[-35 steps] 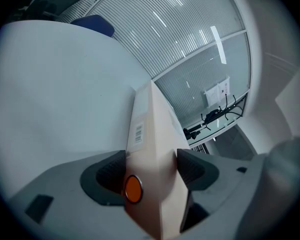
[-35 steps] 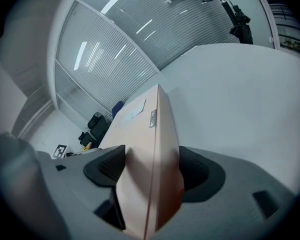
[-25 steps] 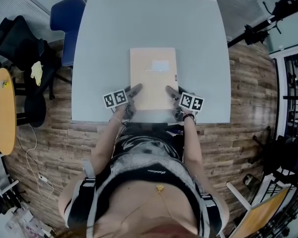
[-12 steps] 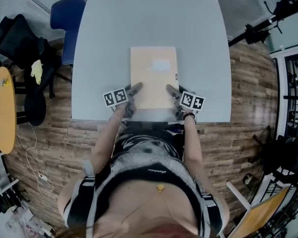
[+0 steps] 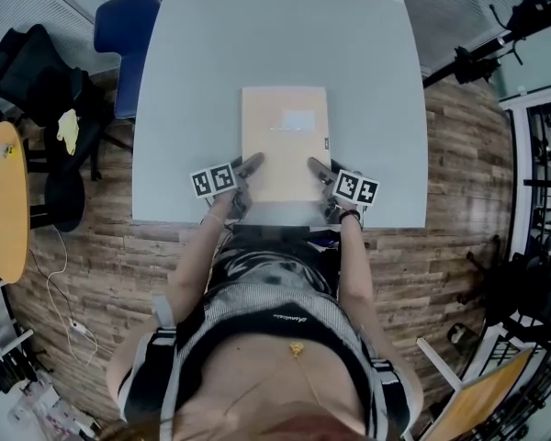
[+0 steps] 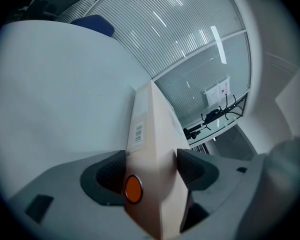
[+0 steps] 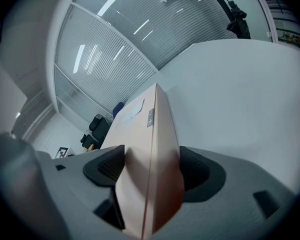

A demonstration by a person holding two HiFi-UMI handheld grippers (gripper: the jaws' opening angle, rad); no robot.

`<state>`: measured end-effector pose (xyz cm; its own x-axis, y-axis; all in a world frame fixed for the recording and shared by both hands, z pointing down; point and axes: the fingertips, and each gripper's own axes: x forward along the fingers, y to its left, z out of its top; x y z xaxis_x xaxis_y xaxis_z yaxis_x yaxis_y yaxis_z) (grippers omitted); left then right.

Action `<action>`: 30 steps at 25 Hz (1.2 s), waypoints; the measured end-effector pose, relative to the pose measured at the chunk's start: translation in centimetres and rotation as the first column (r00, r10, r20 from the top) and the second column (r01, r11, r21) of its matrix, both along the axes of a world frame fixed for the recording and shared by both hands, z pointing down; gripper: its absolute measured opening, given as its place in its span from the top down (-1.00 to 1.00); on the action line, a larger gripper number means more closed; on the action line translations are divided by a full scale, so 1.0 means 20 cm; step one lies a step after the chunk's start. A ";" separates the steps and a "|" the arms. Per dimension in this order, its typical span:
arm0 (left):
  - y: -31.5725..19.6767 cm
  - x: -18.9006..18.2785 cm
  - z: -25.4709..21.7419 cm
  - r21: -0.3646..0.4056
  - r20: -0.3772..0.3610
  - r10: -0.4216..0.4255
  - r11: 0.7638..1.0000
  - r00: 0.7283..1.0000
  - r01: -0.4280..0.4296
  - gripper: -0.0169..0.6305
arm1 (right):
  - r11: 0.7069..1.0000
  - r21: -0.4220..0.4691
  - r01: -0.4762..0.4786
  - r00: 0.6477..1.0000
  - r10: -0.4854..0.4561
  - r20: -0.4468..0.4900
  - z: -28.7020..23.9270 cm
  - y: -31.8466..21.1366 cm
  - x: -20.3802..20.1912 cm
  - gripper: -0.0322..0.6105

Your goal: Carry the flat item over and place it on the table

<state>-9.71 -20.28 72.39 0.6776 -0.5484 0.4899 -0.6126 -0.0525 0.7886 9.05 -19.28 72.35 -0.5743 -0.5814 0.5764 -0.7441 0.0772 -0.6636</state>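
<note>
Left tool (image 6: 151, 169) clamped on near-left corner of the box (image 5: 285, 145), right tool (image 7: 151, 171) clamped on near-right corner. Box looks flat on the counter (image 5: 193, 81), mid-counter toward 6. Long axis 6–12, label end at 12. Placing looks nearly done; next: open both, back out toward 6 without dragging it
</note>
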 end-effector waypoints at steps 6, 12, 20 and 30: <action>0.00 0.01 -0.03 0.019 -0.055 0.001 1.000 0.998 0.000 -0.01 | 0.999 0.037 0.003 1.000 -0.004 0.003 -0.02 0.00 0.00 -0.18; 0.00 0.00 -0.05 0.040 -0.042 0.028 0.999 0.999 -0.026 -0.03 | 0.990 0.119 0.078 0.988 -0.061 -0.142 -0.09 -0.03 0.04 -0.18; 0.00 -0.05 -0.19 0.166 0.111 0.087 0.981 0.990 -0.105 -0.03 | 0.963 0.163 0.215 0.951 -0.168 -0.261 -0.18 0.01 0.03 -0.18; 0.01 -0.06 -0.28 0.236 0.248 0.135 0.952 0.959 -0.195 -0.03 | 0.946 0.164 0.279 0.916 -0.211 -0.340 -0.24 0.03 0.04 -0.15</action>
<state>-10.92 -20.02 66.80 0.6573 -0.5649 0.4989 -0.7383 -0.3496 0.5768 9.76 -18.69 67.61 -0.5231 -0.5700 0.6336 -0.8508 0.3931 -0.3488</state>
